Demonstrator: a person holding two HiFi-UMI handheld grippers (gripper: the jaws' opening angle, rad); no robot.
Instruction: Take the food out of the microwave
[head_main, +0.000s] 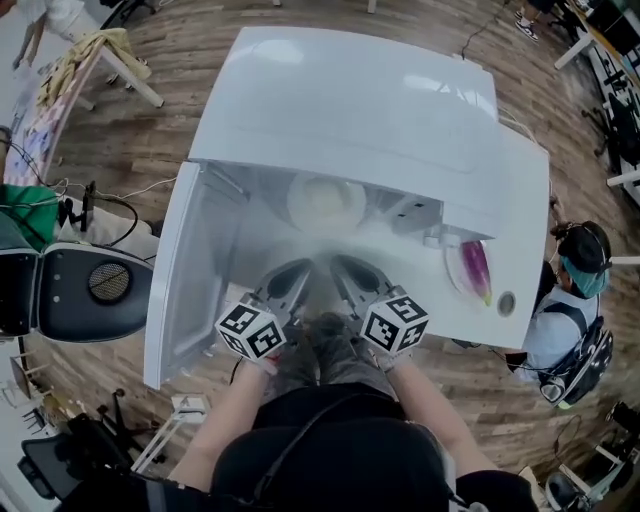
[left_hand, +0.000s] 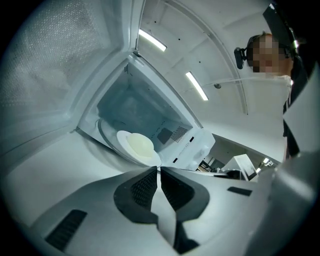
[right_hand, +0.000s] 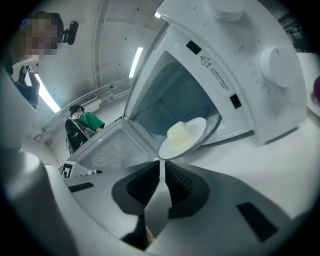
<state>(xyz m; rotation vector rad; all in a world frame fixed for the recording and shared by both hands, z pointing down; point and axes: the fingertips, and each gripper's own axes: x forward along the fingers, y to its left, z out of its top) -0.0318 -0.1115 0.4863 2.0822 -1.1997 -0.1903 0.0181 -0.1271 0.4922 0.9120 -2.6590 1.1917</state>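
Note:
A white microwave (head_main: 350, 110) stands on a white table with its door (head_main: 190, 270) swung open to the left. Inside it, a white plate (head_main: 327, 200) holds a pale round piece of food (right_hand: 179, 134). The plate (left_hand: 131, 150) also shows in the left gripper view, on the glass turntable. My left gripper (head_main: 303, 268) and right gripper (head_main: 343, 266) hover side by side in front of the opening, short of the plate. Both are shut and hold nothing. The closed tips of the left gripper (left_hand: 159, 169) and right gripper (right_hand: 160, 162) point at the plate's near rim.
A purple vegetable (head_main: 475, 268) lies on a small plate to the right of the microwave on the table. The control panel with knobs (right_hand: 277, 65) is right of the cavity. A person in a teal cap (head_main: 575, 290) sits at the right, and a black chair (head_main: 90, 290) stands at the left.

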